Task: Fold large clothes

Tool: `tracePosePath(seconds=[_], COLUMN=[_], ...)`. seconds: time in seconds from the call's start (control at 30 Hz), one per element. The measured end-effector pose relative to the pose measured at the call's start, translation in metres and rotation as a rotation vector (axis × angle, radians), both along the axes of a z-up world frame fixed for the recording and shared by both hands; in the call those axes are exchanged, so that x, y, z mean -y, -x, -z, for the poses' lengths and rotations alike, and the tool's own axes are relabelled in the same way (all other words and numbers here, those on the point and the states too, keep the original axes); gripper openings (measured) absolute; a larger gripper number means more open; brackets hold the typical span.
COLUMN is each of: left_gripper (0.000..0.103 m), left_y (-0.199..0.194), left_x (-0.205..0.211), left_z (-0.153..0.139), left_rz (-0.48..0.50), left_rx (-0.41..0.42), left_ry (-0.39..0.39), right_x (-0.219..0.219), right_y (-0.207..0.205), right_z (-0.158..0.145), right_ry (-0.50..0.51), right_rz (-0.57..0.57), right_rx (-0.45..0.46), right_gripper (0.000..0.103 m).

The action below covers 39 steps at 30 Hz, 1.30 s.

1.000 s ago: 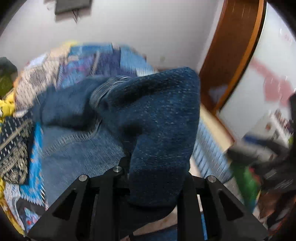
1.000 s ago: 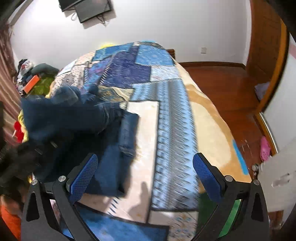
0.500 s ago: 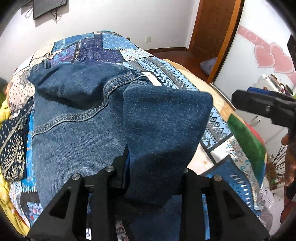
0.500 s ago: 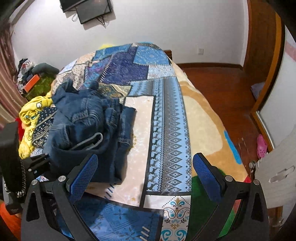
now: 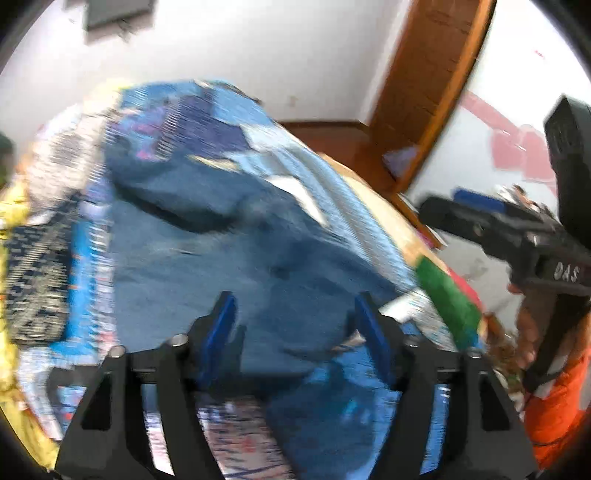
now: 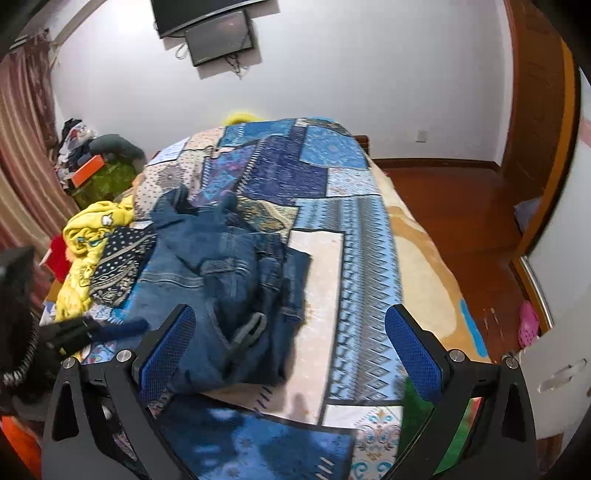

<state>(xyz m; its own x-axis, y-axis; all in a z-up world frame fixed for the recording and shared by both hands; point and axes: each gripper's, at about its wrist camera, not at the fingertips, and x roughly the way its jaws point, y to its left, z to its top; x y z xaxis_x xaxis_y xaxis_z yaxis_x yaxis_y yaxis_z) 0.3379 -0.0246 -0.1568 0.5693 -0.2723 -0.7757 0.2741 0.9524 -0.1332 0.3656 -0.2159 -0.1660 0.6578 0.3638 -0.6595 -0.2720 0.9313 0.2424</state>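
Observation:
Dark blue jeans (image 6: 221,280) lie in a folded heap on the left half of the patchwork bed cover (image 6: 314,177). In the blurred left wrist view the jeans (image 5: 240,251) spread out below my left gripper (image 5: 295,321). Its jaws are opening, and the blue pads (image 5: 221,321) stand apart with no cloth pinched between them. My right gripper (image 6: 290,350) hovers wide open over the near end of the heap, holding nothing. The left gripper (image 6: 77,332) also shows at the left edge of the right wrist view.
A yellow garment (image 6: 92,229) and a dark dotted cloth (image 6: 118,266) lie left of the jeans. Bare cover stretches to the right, then wooden floor (image 6: 461,206) and a door frame (image 6: 535,110). A screen (image 6: 218,33) hangs on the wall. An orange sleeve (image 5: 554,406) shows at the right.
My left gripper was shut on a fold of denim; its jaws have spread and the fold now lies on the heap. Both grippers have lifted and drawn back a little.

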Motion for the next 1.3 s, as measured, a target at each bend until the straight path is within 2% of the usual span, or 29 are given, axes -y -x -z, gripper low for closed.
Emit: tracePosePath(seconds=[0.03,0.07,0.13,0.23,0.37,0.47,0.53,0.67,0.8,0.93,1.03,1.13,1.3], left_gripper=[0.091,0.093,0.093,0.093,0.093,0.093,0.094,0.099,0.099,0.102,0.102,0.102,0.103], left_y=[0.000,0.000,-0.003,-0.010,-0.015,-0.014,-0.011,-0.007,-0.007,-0.007,-0.007,-0.007,-0.007], left_x=[-0.014,-0.025,-0.052,-0.087,-0.114,-0.120,-0.117,-0.108,-0.102,-0.101,-0.104,-0.106,-0.107], left_z=[-0.005,-0.008,-0.009,0.004,0.030,0.050,0.061,0.066,0.067,0.068,0.070,0.071,0.072], left_rz=[-0.055,-0.096,-0.189,-0.303,-0.373,-0.382,-0.366,-0.342,-0.332,-0.327,-0.329,-0.329,-0.321], left_rx=[0.030,0.055,0.072,0.023,-0.055,-0.100,-0.117,-0.088,-0.065,-0.044,-0.044,-0.047,-0.046], left_ry=[-0.015,-0.020,-0.044,-0.076,-0.084,-0.099,-0.114,-0.113,-0.150,-0.167,-0.155,-0.141,-0.139], right_x=[-0.005,-0.011,-0.021,-0.041,-0.052,-0.044,-0.033,-0.023,-0.028,-0.040,-0.053,-0.066,-0.074], right_y=[-0.001,-0.002,-0.005,-0.012,-0.021,-0.024,-0.024,-0.025,-0.026,-0.031,-0.050,-0.072,-0.112], right_z=[0.000,0.001,0.005,0.020,0.051,0.074,0.091,0.107,0.089,0.057,0.046,0.050,0.077], right_ry=[-0.005,-0.008,-0.008,0.012,0.089,0.134,0.121,0.091,0.097,0.107,0.061,0.041,0.047], right_rz=[-0.012,-0.024,-0.044,-0.086,-0.101,-0.080,-0.086,-0.099,-0.095,-0.103,-0.130,-0.148,-0.117], right_rx=[0.000,-0.002,-0.008,-0.045,-0.106,-0.140,-0.172,-0.230,-0.241,-0.136,-0.125,-0.149,-0.243], right_gripper=[0.102,0.102,0.102,0.102,0.102,0.103,0.103,0.103,0.103,0.103,0.103,0.103,0.103])
